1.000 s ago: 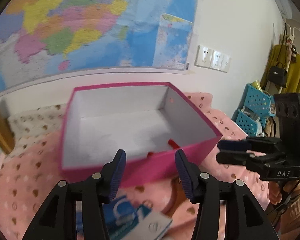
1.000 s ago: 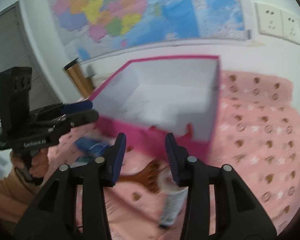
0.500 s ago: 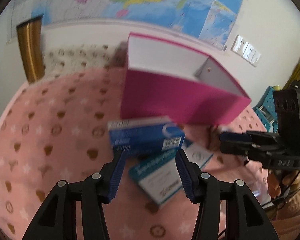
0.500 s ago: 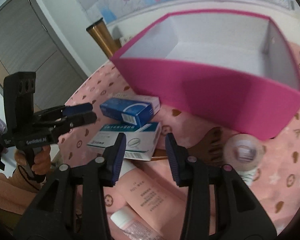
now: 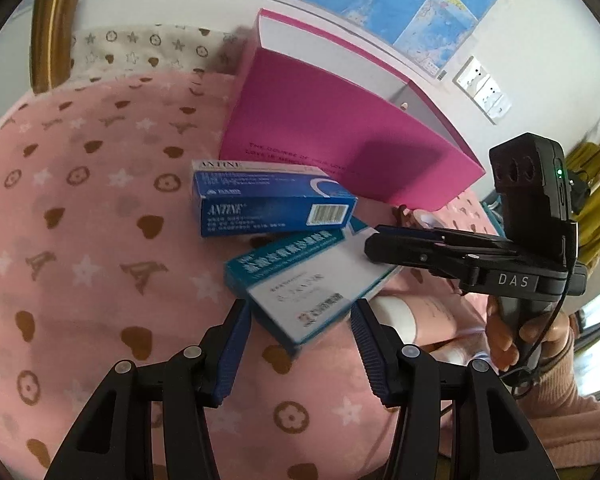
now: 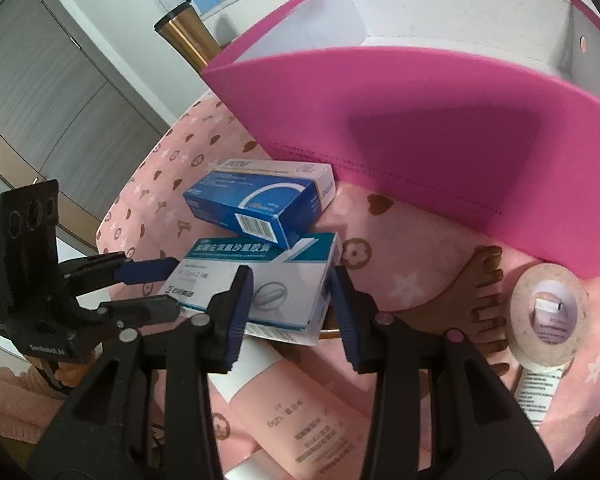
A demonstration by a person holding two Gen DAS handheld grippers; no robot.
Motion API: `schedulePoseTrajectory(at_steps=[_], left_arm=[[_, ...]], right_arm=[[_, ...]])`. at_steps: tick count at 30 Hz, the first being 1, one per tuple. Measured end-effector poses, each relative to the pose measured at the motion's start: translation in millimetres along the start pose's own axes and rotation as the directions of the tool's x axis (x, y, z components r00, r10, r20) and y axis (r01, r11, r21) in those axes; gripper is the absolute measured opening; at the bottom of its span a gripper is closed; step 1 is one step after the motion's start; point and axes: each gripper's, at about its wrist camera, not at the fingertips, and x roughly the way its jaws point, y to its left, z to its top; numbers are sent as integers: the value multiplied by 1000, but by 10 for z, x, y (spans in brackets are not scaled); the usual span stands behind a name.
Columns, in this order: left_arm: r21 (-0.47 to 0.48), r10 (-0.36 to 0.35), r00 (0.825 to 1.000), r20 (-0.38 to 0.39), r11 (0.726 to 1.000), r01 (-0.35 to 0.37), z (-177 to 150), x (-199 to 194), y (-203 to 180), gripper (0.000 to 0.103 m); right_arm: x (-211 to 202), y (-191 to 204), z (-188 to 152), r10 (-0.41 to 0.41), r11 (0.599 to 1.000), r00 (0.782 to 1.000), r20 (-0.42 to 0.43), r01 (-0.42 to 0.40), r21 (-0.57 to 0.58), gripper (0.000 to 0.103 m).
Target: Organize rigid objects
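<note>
magenta box (image 5: pixel 332 128), blue carton (image 5: pixel 268 200), heart-patterned pink cloth (image 5: pixel 80 240)

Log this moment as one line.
left gripper: open, empty | right gripper: open, over teal box | blue box: outside pink bin

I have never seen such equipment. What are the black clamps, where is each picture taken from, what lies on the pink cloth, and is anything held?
There is no robot here. A person holds one two-finger tool in each hand, and a wide-angle camera on each tool looks along its fingers. One picture is from the left tool, the other from the right tool; each also shows the other tool from the side. On the pink patterned cloth stand an open pink box, a dark blue medicine carton resting partly on a teal and white carton, a pink tube, a brown comb and a round container. Both tools are open and hold nothing.
</note>
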Motion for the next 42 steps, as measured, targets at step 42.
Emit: schedulePoseTrajectory(at_steps=[42], left_arm=[[316, 14, 951, 307, 942, -116, 886, -585, -766, 59]], right_arm=[[-1061, 275, 261, -59, 993, 950, 308, 89, -83, 44]])
